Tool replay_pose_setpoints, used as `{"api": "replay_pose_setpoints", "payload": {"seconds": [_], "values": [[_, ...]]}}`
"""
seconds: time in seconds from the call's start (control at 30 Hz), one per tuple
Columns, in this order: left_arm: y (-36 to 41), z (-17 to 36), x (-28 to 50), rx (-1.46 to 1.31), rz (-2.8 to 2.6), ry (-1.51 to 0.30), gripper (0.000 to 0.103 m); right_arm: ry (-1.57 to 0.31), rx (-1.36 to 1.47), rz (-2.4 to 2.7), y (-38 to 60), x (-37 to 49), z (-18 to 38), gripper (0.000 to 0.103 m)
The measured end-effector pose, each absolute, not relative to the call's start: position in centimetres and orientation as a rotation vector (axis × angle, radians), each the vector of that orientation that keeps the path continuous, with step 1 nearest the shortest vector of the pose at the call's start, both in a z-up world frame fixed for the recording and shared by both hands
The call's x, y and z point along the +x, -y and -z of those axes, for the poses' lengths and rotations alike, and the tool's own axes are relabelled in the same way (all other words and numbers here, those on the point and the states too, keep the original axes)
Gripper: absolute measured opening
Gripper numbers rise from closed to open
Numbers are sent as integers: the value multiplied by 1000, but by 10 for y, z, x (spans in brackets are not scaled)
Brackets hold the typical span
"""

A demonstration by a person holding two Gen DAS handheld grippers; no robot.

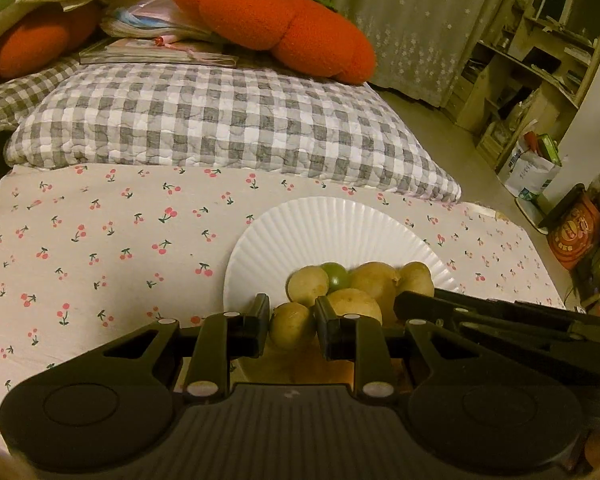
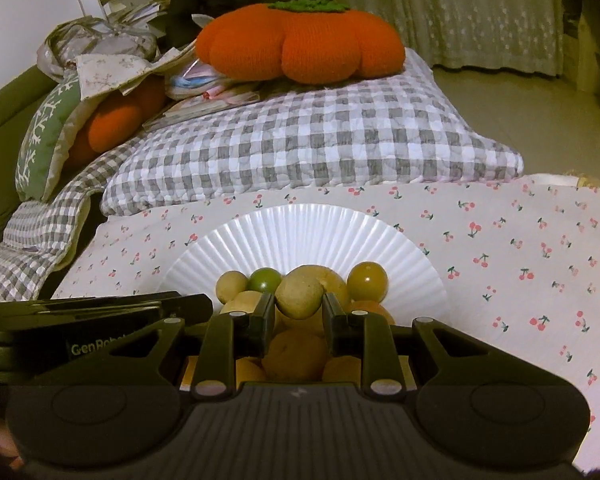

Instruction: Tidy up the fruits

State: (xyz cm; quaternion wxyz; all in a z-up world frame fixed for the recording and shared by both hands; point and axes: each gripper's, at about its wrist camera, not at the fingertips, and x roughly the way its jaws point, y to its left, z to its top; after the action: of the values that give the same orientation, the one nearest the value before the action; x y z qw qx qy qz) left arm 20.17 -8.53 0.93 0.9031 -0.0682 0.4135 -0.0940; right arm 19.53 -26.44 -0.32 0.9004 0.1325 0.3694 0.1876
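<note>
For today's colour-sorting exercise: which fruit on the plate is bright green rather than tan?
The small round green fruit at the back of the pile on the white plate, between two tan fruits. Every other fruit looks tan, yellowish or orange.

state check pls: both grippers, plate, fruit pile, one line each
left gripper: shut on a tan fruit, over the plate's near edge
right gripper: shut on a second tan fruit, above the pile
white plate: flat on the cherry-print cloth, far half bare
fruit pile: heaped at the plate's near side
green fruit: resting in the pile, ungripped
</note>
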Motion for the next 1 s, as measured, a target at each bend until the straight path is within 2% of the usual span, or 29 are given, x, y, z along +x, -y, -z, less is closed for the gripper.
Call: {"api": "replay_pose_setpoints", "payload": {"seconds": [0.2,0.57,1.0], "values": [[82,-11,201,-162,196,-850,16,-780,284,-393,262,197,5,23],[75,-23,190,-236,208,-848,24,-756,357,-373,276,194,-11,33],[67,-59,156,-168,130,-806,48,-705,266,-323,270,168,-36,39]]}}
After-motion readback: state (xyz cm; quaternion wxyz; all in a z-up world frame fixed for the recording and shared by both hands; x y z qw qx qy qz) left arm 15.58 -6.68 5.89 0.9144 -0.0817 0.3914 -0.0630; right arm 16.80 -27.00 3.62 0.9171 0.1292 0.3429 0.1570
